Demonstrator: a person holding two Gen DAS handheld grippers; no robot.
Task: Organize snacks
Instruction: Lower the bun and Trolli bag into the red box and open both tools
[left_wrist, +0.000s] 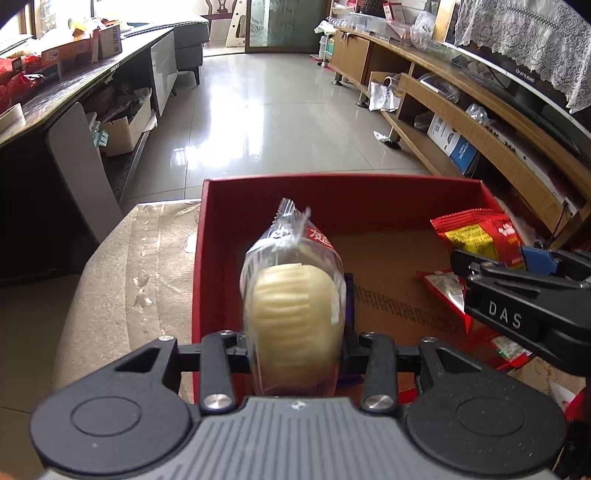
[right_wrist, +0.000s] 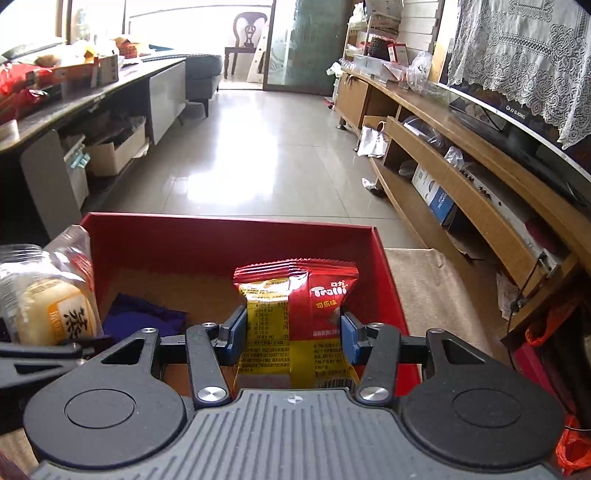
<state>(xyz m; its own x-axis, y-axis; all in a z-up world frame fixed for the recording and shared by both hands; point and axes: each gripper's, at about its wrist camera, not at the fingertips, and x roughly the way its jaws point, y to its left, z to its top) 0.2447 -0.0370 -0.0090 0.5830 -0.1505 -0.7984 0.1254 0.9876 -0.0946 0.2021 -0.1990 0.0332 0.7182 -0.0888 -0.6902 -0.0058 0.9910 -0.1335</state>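
Note:
A red box (left_wrist: 332, 199) with a cardboard floor stands on a beige cushion; it also shows in the right wrist view (right_wrist: 221, 240). My left gripper (left_wrist: 295, 350) is shut on a clear-wrapped pale bread roll (left_wrist: 295, 310) and holds it over the box's left part. The roll also shows in the right wrist view (right_wrist: 51, 310). My right gripper (right_wrist: 291, 332) is shut on a red Trolli candy packet (right_wrist: 295, 314) over the box's right part. That packet (left_wrist: 476, 232) and the right gripper (left_wrist: 517, 280) also show in the left wrist view. A purple packet (right_wrist: 144, 317) lies on the box floor.
The beige cushion (left_wrist: 129, 266) extends left of the box and also right of it (right_wrist: 436, 295). Another red packet (left_wrist: 447, 295) lies in the box. A dark table with boxes (left_wrist: 74, 77) stands left, a wooden TV shelf (left_wrist: 480, 110) right, tiled floor (left_wrist: 266, 122) ahead.

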